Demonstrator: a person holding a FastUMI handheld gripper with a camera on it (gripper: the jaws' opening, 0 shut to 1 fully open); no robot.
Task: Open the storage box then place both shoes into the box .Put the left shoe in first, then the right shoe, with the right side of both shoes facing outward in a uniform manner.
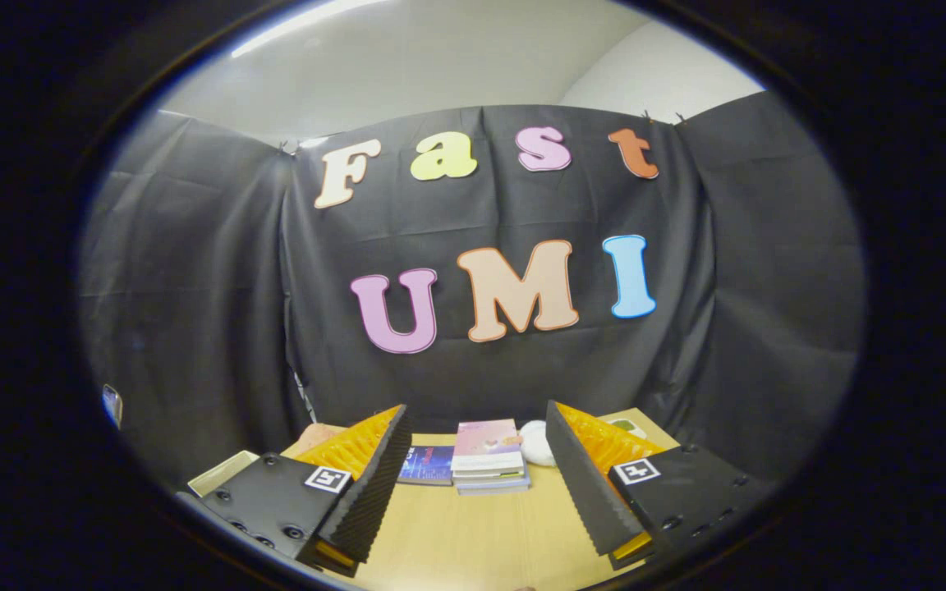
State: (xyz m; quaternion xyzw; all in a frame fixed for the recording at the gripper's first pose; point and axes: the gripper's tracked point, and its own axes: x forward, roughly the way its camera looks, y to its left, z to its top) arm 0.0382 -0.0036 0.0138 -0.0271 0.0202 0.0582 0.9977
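Two fingers of the tool (473,480) stand spread wide apart with nothing between them, held level above the desk (456,542). Straight ahead at twelve o'clock, just beyond the fingertips, lies a stack of books (489,460), a darker book (426,465) touching it at its nine o'clock side and a white round thing (535,442) at its three o'clock side. I can spot neither the storage box nor either shoe from here, so which way they lie from the tool I cannot tell
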